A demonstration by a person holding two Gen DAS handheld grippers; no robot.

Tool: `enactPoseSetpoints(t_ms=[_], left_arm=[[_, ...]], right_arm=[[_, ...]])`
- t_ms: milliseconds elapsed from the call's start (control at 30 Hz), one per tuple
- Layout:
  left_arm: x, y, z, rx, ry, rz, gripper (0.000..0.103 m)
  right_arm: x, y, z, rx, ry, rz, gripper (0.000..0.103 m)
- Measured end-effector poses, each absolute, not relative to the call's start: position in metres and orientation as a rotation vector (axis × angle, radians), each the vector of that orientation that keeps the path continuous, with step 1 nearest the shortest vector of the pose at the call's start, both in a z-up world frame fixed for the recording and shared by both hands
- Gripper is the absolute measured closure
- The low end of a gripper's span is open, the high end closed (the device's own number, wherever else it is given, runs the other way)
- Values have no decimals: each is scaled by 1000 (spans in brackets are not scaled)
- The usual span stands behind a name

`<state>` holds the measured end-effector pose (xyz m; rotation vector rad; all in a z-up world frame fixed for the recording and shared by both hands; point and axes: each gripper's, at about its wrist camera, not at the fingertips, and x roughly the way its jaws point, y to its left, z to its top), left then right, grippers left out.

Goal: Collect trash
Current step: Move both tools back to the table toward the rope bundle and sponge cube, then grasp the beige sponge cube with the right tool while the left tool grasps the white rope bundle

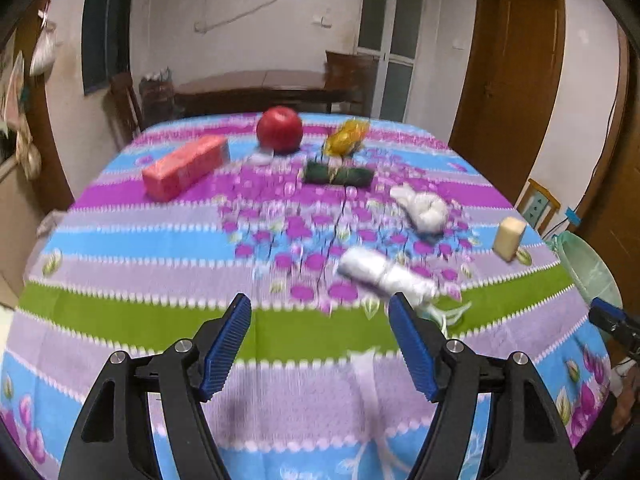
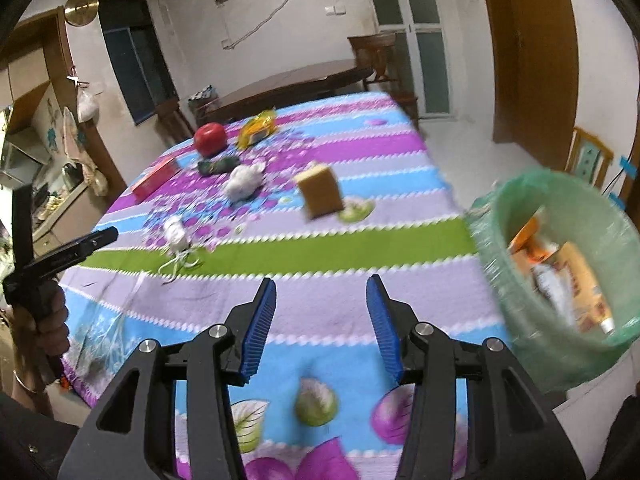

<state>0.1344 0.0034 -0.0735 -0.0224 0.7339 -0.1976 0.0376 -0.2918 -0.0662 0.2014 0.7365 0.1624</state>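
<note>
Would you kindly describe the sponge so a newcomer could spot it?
Start at the striped tablecloth. Near its edge beside the green bin stands the sponge, alone. It is a tan upright block, unlike the crumpled white wads further in.

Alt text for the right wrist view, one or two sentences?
Open blue-padded right tongs hover empty over a floral tablecloth, beside a green-lined trash bin holding wrappers. Farther off lie a crumpled tissue, sponge and red apple.

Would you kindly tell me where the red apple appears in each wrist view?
Left wrist: red apple at the table's far edge, upper centre.
Right wrist: red apple at the far left of the table, upper left.
Shared landmark: the yellow wrapper just right of it.
</note>
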Motion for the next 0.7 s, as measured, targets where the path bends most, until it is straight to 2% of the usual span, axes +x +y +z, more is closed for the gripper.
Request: enactPoseSetpoints(t_ms=[300, 367, 400, 700], left_arm=[[139, -19, -81, -113, 794, -267, 31], [147, -30, -82, -121, 800, -266, 30], [151, -35, -83, -130, 806, -264, 29], [178, -52, -94, -182, 854, -256, 29]], right_arm=[[62, -286, -68, 133, 763, 158, 50], [78, -286, -64, 115, 770, 162, 38], [92, -286, -62, 103, 783, 171, 36], [153, -283, -71, 47, 836, 172, 36]])
